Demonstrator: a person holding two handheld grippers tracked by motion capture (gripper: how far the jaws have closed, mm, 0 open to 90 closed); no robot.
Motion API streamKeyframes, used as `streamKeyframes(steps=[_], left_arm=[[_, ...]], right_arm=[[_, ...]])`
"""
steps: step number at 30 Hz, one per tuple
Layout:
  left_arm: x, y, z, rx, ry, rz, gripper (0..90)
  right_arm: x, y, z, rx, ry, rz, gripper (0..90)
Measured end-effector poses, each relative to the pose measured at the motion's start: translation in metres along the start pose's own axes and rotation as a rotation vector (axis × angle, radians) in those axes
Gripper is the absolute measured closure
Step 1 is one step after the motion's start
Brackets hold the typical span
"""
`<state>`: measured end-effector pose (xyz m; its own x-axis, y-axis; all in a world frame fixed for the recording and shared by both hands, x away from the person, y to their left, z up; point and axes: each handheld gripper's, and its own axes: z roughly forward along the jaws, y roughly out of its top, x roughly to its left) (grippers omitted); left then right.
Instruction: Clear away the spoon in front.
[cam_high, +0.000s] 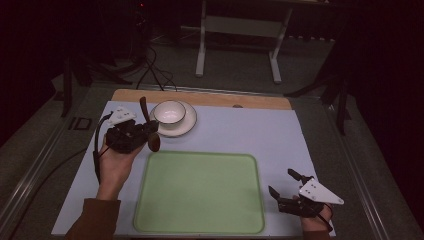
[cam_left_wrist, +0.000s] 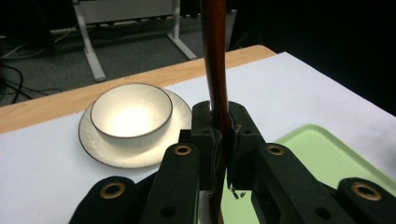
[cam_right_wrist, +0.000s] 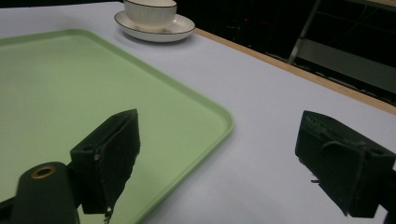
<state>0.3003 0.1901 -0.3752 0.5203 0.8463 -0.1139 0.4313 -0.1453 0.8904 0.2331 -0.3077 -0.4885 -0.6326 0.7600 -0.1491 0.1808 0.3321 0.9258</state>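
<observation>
The left tool (cam_high: 145, 136), carried in an upturned palm above the counter (cam_high: 280, 130), clamps a brown wooden spoon (cam_left_wrist: 215, 70) upright between its jaws, the bowl (cam_left_wrist: 131, 112) on its saucer (cam_left_wrist: 93, 144) just ahead, while the right tool (cam_high: 286, 186) rests open beside the green tray (cam_high: 200, 190).
</observation>
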Motion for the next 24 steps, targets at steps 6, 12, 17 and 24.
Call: streamKeyframes(steps=[6, 12, 17, 24], left_arm=[[-0.003, -0.013, -0.012, 0.004, -0.034, -0.006, 83.7], [-0.005, -0.025, -0.021, 0.020, -0.048, -0.008, 83.7], [-0.007, -0.034, -0.026, 0.031, -0.057, -0.011, 83.7], [-0.015, -0.053, -0.030, 0.073, -0.085, -0.030, 83.6]], right_arm=[[0.000, 0.000, 0.000, -0.002, -0.001, -0.001, 13.6], [0.000, 0.000, 0.000, 0.001, 0.000, 0.001, 13.6], [0.000, 0.000, 0.000, -0.001, 0.000, -0.002, 13.6], [0.000, 0.000, 0.000, 0.001, 0.002, -0.005, 13.6]])
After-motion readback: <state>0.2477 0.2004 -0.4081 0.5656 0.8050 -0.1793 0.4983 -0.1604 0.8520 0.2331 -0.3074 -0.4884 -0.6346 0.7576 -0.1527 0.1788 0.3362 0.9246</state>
